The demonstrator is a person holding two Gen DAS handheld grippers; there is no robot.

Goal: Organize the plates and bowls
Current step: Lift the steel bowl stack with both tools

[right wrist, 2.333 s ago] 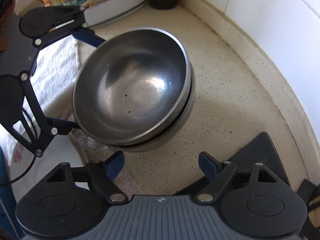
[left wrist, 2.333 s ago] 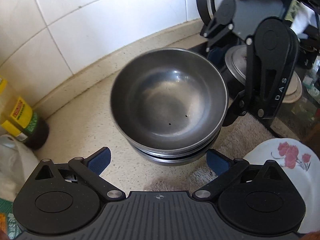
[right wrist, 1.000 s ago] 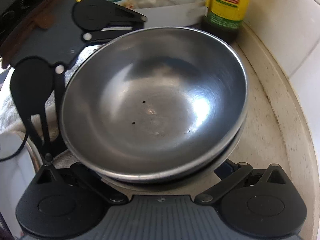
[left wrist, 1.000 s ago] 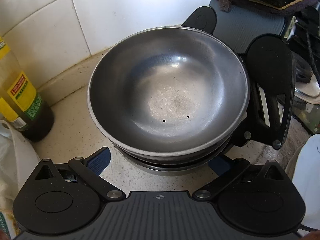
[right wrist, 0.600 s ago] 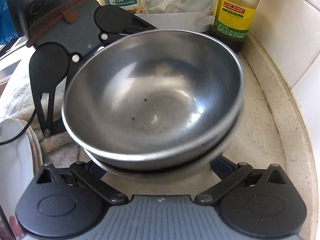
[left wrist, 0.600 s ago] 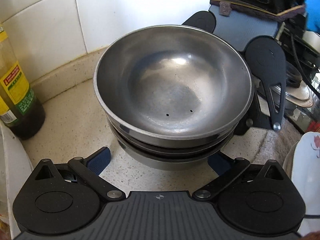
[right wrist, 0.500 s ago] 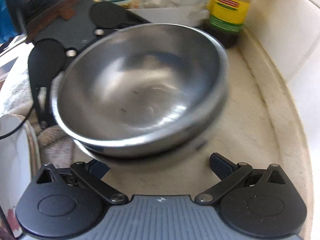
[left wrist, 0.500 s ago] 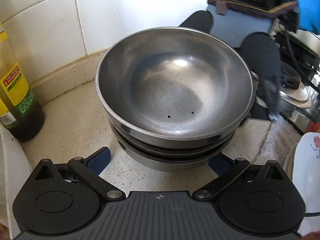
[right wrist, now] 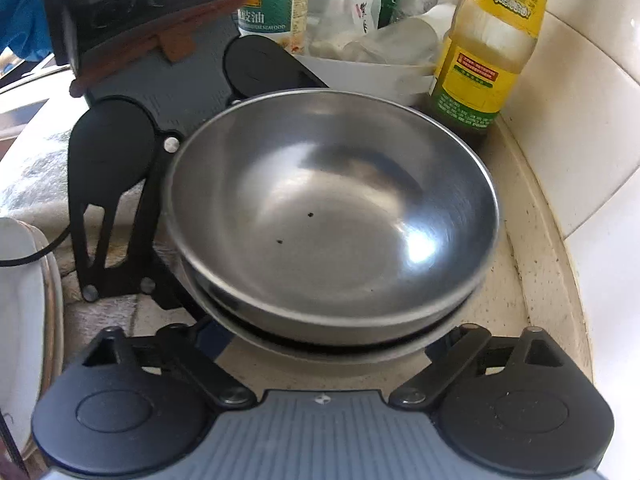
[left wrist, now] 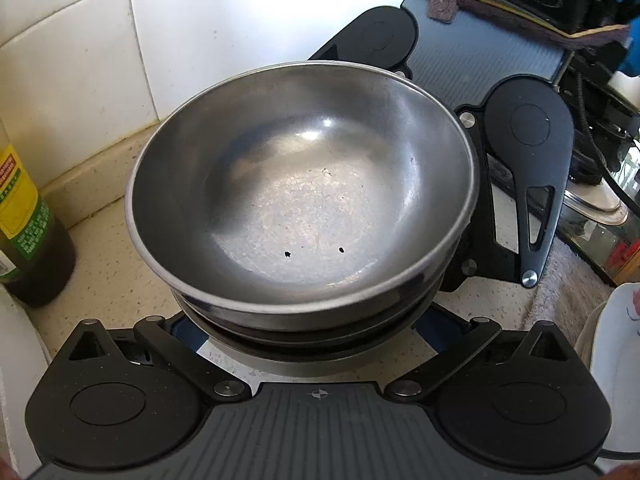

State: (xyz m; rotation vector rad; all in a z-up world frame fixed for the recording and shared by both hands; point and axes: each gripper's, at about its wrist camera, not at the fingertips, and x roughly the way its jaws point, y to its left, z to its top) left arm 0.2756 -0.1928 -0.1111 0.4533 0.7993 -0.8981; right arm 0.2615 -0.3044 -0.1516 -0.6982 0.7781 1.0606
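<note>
A stack of steel bowls [left wrist: 304,200] fills the middle of both wrist views, with two dark specks in the top bowl [right wrist: 332,216]. My left gripper [left wrist: 312,328] is open, and its blue-padded fingers reach under the stack's near side, tips mostly hidden. From the opposite side my right gripper [right wrist: 326,338] is open too, its fingers straddling the lowest bowl. Each gripper's black body shows behind the stack in the other's view. I cannot tell whether the stack rests on the speckled counter [left wrist: 116,276] or hangs just above it.
A yellow-labelled oil bottle [right wrist: 488,52] stands by the tiled wall [left wrist: 200,40], beside a white tray of bottles [right wrist: 360,68]. A white flowered plate [left wrist: 616,360] and a grey towel [right wrist: 36,176] lie on the side away from the wall. A glass lid [left wrist: 592,204] sits beyond.
Both grippers closed in on the stack from opposite sides, fingers sliding under it. The stack has shifted off the towel's edge toward the wall and the oil bottle.
</note>
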